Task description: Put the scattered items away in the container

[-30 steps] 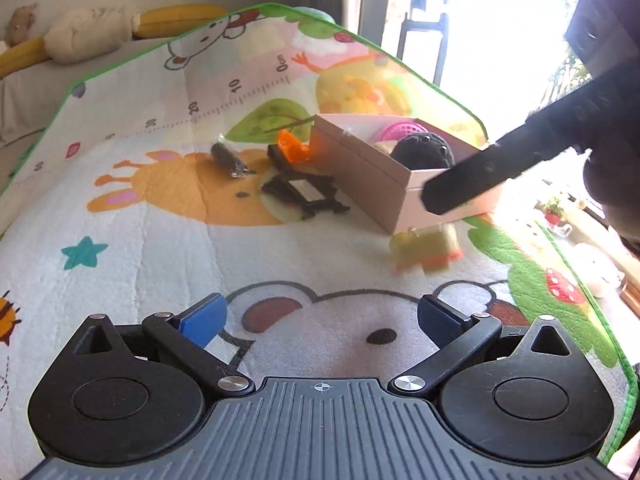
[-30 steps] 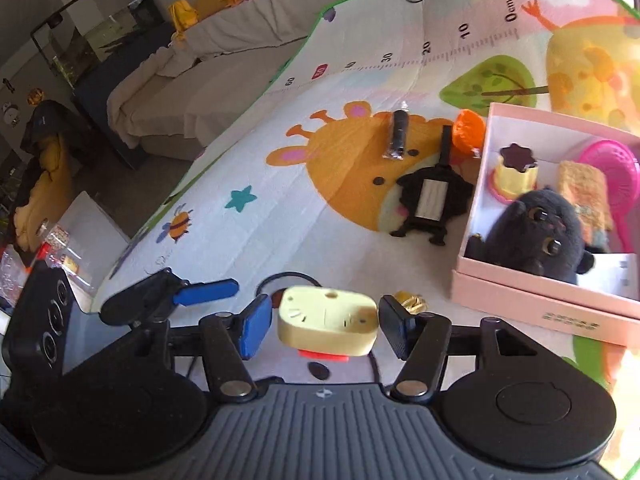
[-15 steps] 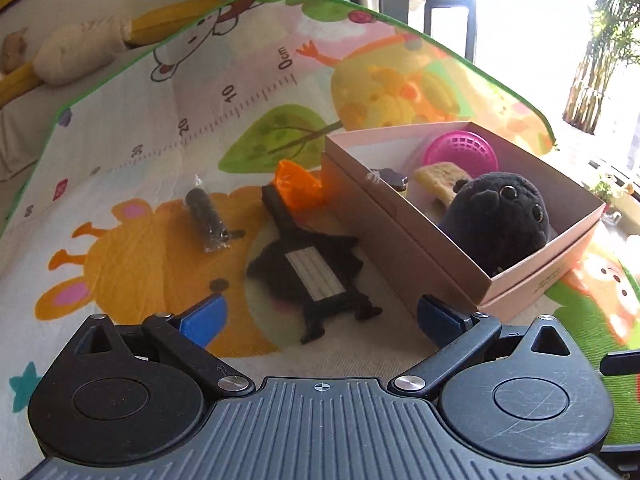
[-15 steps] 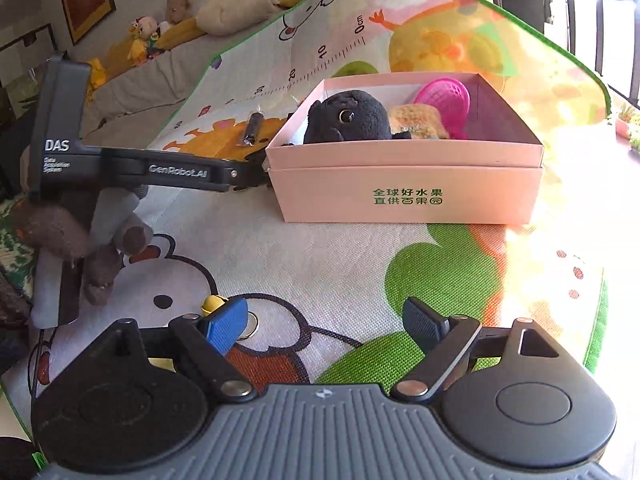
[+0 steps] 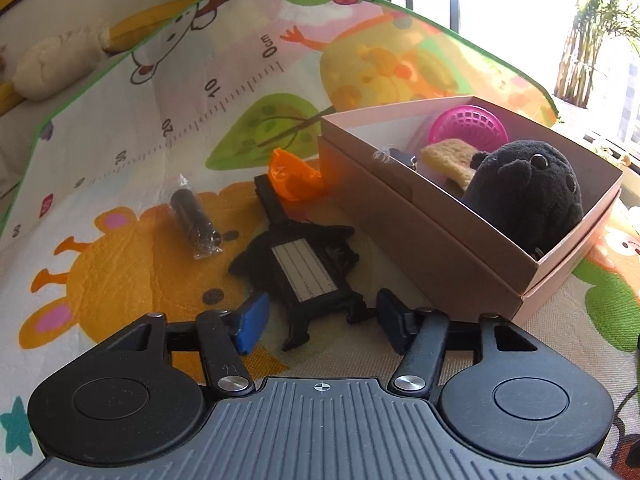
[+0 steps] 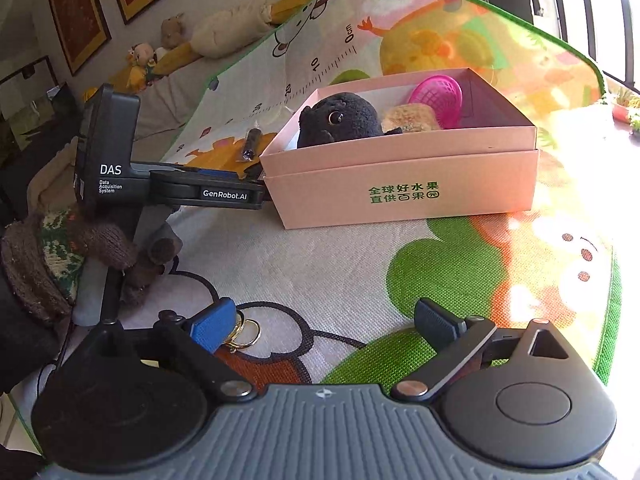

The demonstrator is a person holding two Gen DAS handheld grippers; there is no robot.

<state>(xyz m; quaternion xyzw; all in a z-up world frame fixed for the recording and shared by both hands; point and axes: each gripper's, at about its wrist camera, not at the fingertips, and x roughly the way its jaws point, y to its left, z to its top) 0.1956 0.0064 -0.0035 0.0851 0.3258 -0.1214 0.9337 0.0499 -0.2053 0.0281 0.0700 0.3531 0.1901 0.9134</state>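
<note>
A black luggage tag (image 5: 304, 264) lies flat on the play mat beside the pink box (image 5: 440, 216). My left gripper (image 5: 320, 318) straddles the tag's near end; its jaws are closing and the pads stand just clear of the tag. An orange piece (image 5: 294, 178) and a wrapped black roll (image 5: 194, 220) lie beyond it. The box (image 6: 400, 184) holds a black plush (image 6: 340, 120), a pink basket (image 6: 438, 96) and a tan sponge-like piece (image 6: 408, 118). My right gripper (image 6: 324, 324) hovers low over the mat before the box, jaws opening, nothing between them. Gold key rings (image 6: 244, 332) peek out beside its blue pad.
A gloved hand (image 6: 100, 248) holds the left gripper's handle at the left of the right wrist view. The mat's green edge (image 6: 608, 320) runs close on the right. Soft toys (image 6: 224, 32) line a sofa behind the mat. Bright windows glare at the far right.
My left gripper moved in over the luggage tag and narrowed its jaws around it. My right gripper let go of the yellow toy, sank to the mat before the box and spread wider.
</note>
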